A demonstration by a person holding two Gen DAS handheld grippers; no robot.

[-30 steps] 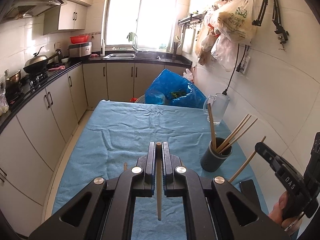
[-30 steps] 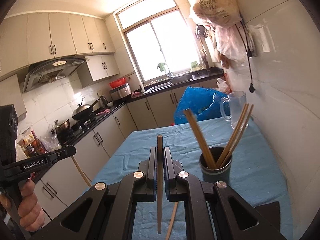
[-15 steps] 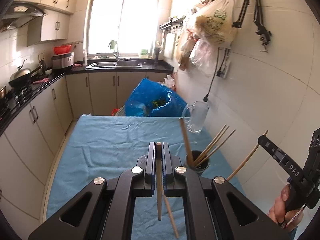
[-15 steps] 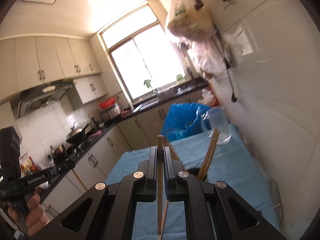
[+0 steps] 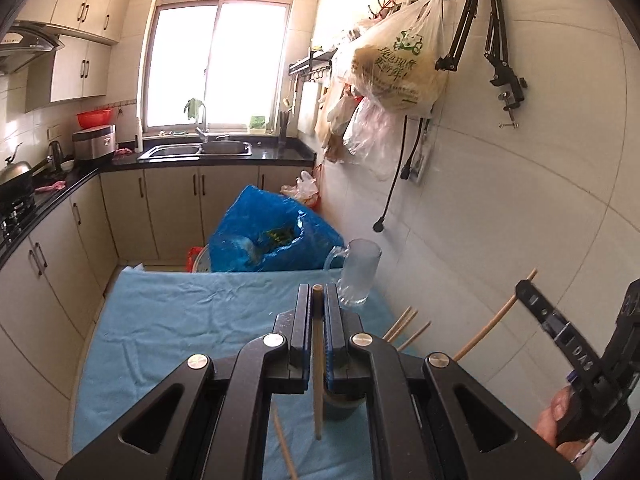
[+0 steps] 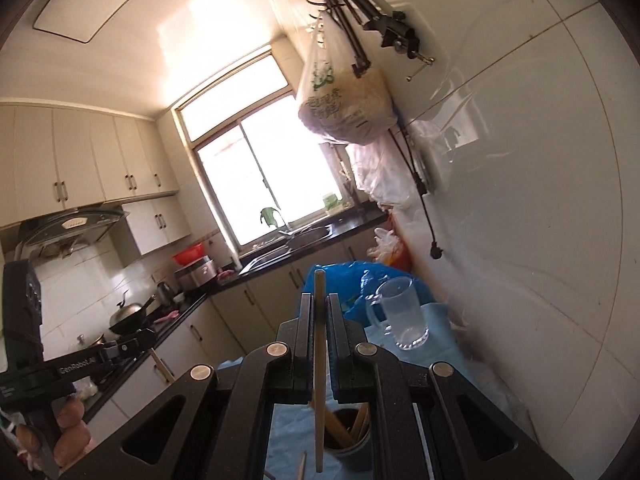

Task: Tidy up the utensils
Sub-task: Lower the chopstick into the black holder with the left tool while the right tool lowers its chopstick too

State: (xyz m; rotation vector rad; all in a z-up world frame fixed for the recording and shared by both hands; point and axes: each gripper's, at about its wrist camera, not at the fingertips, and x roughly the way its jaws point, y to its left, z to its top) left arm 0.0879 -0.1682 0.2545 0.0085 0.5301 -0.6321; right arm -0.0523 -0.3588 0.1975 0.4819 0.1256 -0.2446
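- Chopsticks, wooden, several: the task's stock. A bundle already stands in the dark cup point(image 6: 352, 436) on the table; its tops lean out past the left gripper's body in the left wrist view point(image 5: 404, 326).
- Left chopstick point(image 5: 317, 360): one stick, clamped upright between the jaws of the left gripper point(image 5: 317, 300), which is clenched on it. Tip shows above the jaws, lower end hangs below them, clear of the cloth.
- Right chopstick point(image 6: 319, 360): one stick, likewise pinched upright in the right gripper point(image 6: 319, 308), jaws closed on it. Its lower end hangs just beside the cup's mouth, not yet inside as far as can be told.
- Position of cup relative to grippers: directly below and just ahead of the right gripper; under the left gripper, mostly hidden by its body, only a dark-green patch showing.
- Loose stick point(image 5: 284, 448): a pale, blurred length slants below the left gripper. Whether it lies on the blue tablecloth point(image 5: 180, 320) or leans from the cup cannot be told.
- Progress, judged: well along. Most sticks are in the cup; two are in hand and left to drop in; possibly one more to collect.
- Other stock nearby: glass mug point(image 5: 358, 276) at the far right of the table, near the wall, well apart from both held sticks.
- Hands: the person's right hand point(image 5: 560, 420) and left hand point(image 6: 68, 432) each grip a handle at frame edge.
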